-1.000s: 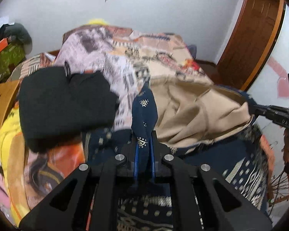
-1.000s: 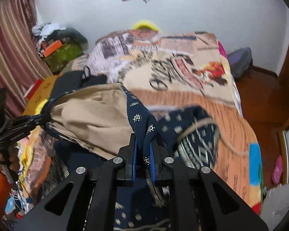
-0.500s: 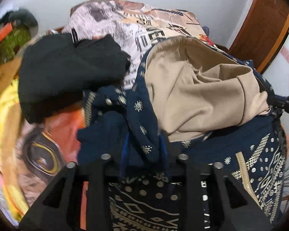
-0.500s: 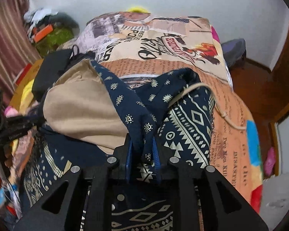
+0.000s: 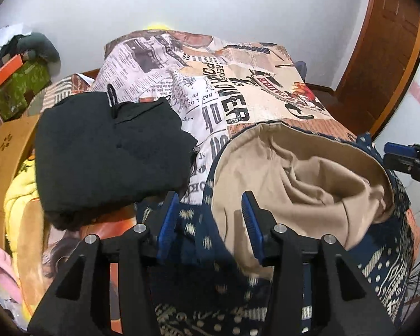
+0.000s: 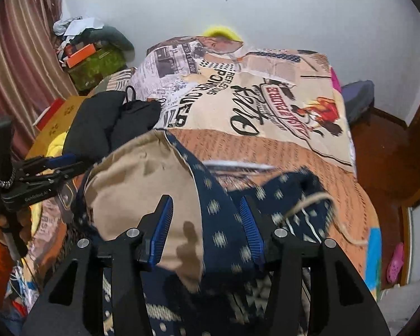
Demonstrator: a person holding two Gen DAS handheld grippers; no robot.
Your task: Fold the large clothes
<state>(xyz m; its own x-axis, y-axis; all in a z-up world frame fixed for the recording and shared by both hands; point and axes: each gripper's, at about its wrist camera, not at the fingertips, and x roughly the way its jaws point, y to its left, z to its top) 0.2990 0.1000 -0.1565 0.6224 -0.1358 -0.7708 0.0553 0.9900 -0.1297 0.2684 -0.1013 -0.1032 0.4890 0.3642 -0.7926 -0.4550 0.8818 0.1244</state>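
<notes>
Our left hand-held gripper [image 5: 210, 218] and right hand-held gripper [image 6: 205, 224] are both opening. The blue cloth [image 5: 198, 240] with its tan lining [image 5: 280, 173] lies loose between the pads of each, on the bed [image 5: 238, 89]. Far ahead on the left a green box [image 6: 98, 65] holds an orange thing [image 6: 79, 54]. A black cloth [image 5: 109, 151] sits ahead on the left.
</notes>
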